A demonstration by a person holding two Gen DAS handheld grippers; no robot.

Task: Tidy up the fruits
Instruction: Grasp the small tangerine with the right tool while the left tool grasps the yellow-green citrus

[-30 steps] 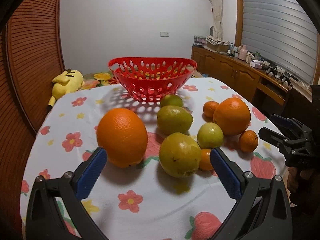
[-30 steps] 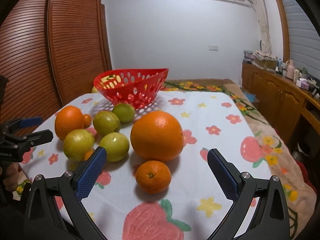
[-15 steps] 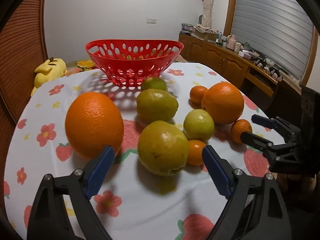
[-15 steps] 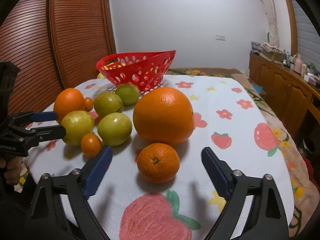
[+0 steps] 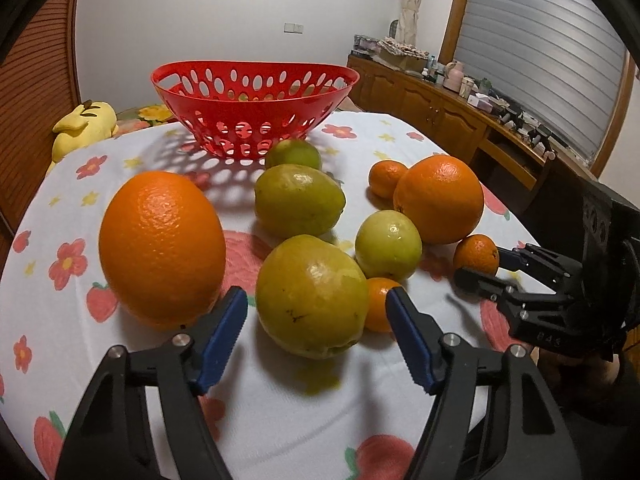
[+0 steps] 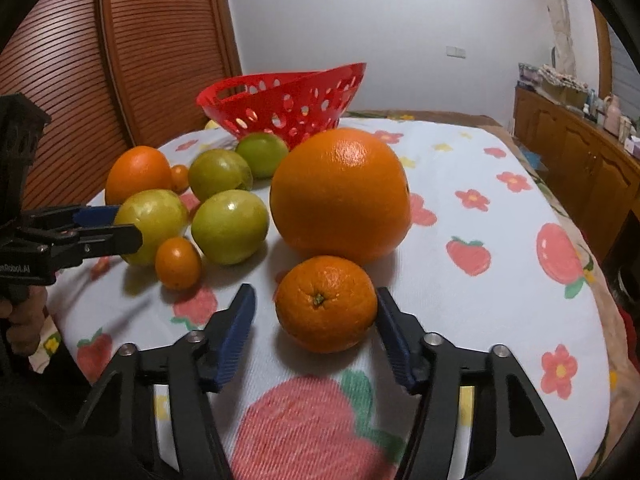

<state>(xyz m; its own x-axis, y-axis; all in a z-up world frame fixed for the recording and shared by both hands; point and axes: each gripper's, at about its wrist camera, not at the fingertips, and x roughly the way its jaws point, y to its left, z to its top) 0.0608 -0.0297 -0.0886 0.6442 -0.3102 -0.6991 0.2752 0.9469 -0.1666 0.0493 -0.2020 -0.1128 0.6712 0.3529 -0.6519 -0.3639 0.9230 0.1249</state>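
Fruit lies on a flowered tablecloth in front of a red basket [image 5: 256, 96], which also shows in the right wrist view [image 6: 288, 100]. My left gripper [image 5: 314, 320] is open, its pads on either side of a yellow-green fruit [image 5: 310, 296]. A large orange [image 5: 162, 244] sits to its left. My right gripper [image 6: 314, 328] is open around a small mandarin [image 6: 326, 304], in front of a large orange [image 6: 340, 196]. Green fruits [image 6: 230, 232] and a tiny orange [image 6: 178, 263] lie to the left.
A yellow plush toy [image 5: 84, 128] lies at the far left table edge. A wooden sideboard [image 5: 460, 120] with clutter stands along the right wall. Slatted wooden doors [image 6: 120, 80] are on the left.
Both grippers moved forward and lower toward the fruit and narrowed. The left now brackets the yellow-green fruit; the right brackets the small mandarin.
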